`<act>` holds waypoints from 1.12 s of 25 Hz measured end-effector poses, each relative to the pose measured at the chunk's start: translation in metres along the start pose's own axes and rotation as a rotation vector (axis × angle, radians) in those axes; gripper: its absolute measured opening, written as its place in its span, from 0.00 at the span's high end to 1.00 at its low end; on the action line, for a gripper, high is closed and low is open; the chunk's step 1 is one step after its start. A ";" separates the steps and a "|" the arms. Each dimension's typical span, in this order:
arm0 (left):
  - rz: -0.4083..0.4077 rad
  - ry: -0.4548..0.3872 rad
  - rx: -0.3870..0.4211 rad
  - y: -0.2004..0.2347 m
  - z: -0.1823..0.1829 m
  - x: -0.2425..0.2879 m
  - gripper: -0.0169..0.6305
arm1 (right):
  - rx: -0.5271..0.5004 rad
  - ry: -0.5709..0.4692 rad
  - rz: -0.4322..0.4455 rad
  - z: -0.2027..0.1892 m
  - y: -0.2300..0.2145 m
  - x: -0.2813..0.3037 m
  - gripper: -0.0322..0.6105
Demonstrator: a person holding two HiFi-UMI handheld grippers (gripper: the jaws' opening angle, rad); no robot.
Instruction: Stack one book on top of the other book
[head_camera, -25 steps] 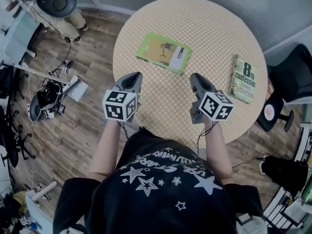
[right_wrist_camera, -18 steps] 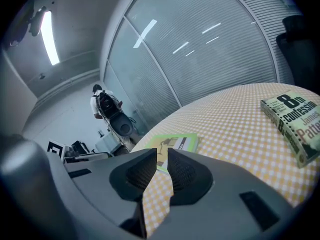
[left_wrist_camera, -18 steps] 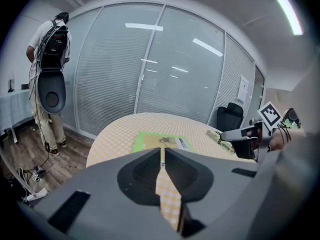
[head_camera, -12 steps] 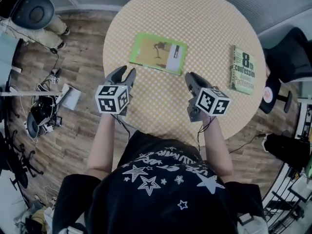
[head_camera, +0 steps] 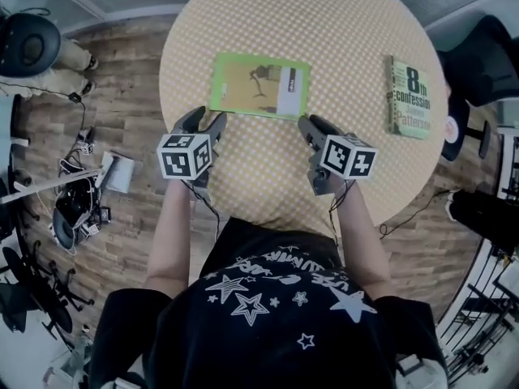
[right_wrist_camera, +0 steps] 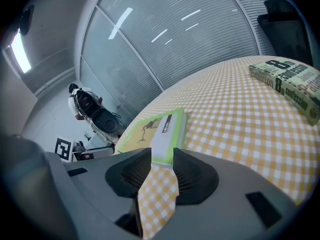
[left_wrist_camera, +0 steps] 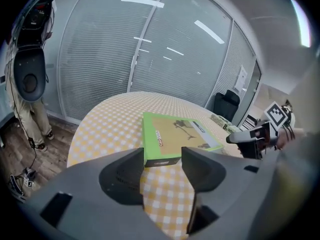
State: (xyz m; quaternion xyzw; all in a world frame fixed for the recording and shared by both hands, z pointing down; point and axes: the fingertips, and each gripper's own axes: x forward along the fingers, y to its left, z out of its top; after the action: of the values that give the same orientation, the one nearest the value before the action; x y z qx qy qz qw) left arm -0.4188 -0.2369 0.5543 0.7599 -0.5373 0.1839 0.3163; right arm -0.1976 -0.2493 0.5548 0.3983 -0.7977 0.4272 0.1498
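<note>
Round table (head_camera: 340, 39), yellow-and-white checked cloth, on wood-plank floor (head_camera: 122, 96); glass wall with slatted blinds (left_wrist_camera: 105, 54) behind.

Flat green-edged paperback with tan cover (head_camera: 259, 86) lies on the left half of the table, cover up. Thick dark green hardback with pale lettering (head_camera: 409, 97) lies flat near the right edge, well apart from the paperback. Neither is stacked.

Left gripper (head_camera: 206, 120): tips at the paperback's near left corner, pointing down at the table. Jaws have just been opening and stand wide apart. In its own view the paperback's (left_wrist_camera: 175, 136) near edge shows in the gap just ahead of the tips (left_wrist_camera: 162, 156); pads not pressing on it.

Right gripper (head_camera: 312, 124): tips at the paperback's near right corner. Jaws have just been opening and stand apart, a narrower gap than the left pair. Its own view shows the white band of the paperback (right_wrist_camera: 155, 129) just beyond the gap (right_wrist_camera: 161, 159), checked cloth between the pads, nothing clamped. Hardback (right_wrist_camera: 290, 86) off to the right.

Contact with the paperback's edge cannot be told for either gripper.
</note>
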 end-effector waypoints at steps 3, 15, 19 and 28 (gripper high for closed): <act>-0.023 0.021 0.004 0.005 -0.001 0.011 0.60 | 0.002 0.007 -0.015 0.001 -0.005 0.011 0.76; -0.101 0.071 -0.026 0.007 -0.002 0.038 0.54 | 0.065 0.021 -0.004 -0.002 -0.017 0.033 0.70; -0.103 0.067 -0.051 0.005 -0.003 0.040 0.54 | 0.061 0.014 0.012 0.000 -0.015 0.034 0.70; -0.066 0.061 -0.065 0.000 -0.004 0.034 0.57 | -0.005 0.031 -0.003 0.002 -0.006 0.035 0.71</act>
State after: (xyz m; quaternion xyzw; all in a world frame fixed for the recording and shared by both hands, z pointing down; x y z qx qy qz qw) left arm -0.4062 -0.2582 0.5781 0.7604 -0.5078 0.1792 0.3630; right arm -0.2146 -0.2704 0.5774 0.3926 -0.7957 0.4313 0.1635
